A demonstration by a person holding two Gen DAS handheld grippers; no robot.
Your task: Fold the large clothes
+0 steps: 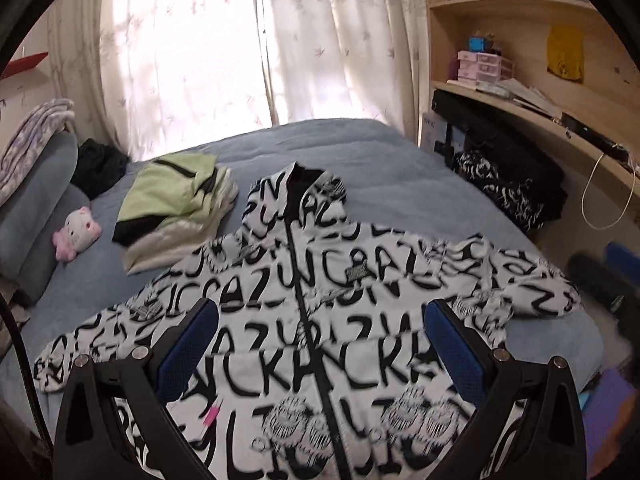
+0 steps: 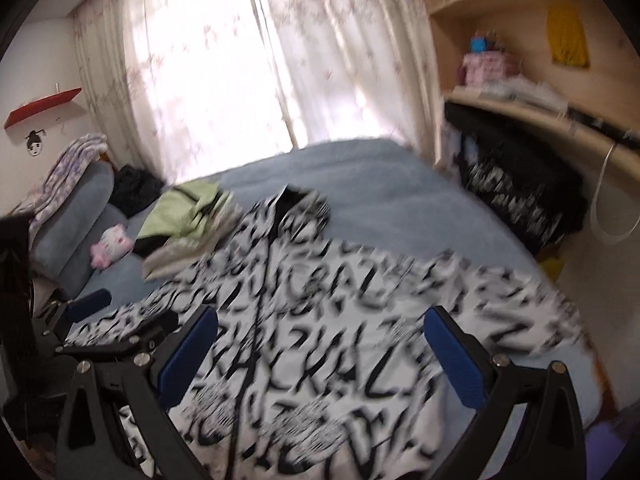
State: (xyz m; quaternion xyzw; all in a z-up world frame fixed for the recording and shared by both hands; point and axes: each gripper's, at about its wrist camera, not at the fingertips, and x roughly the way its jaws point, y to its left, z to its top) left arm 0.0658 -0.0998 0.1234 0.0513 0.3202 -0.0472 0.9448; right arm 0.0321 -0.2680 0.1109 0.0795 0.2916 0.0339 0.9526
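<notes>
A large white jacket with black lettering and a black zip (image 1: 320,312) lies spread face up on the blue bed (image 1: 380,168), sleeves out to both sides, collar at the far end. It also shows, blurred, in the right wrist view (image 2: 320,320). My left gripper (image 1: 320,336) is open and empty above the jacket's lower front. My right gripper (image 2: 320,340) is open and empty above the same area. The left gripper (image 2: 92,308) shows at the left edge of the right wrist view.
A pile of folded clothes with a green top (image 1: 176,200) sits left of the jacket's collar. A pink and white plush toy (image 1: 78,232) and grey pillows (image 1: 36,200) lie at the left. Dark clothes (image 1: 512,184) are heaped under the wooden desk (image 1: 540,120) at the right.
</notes>
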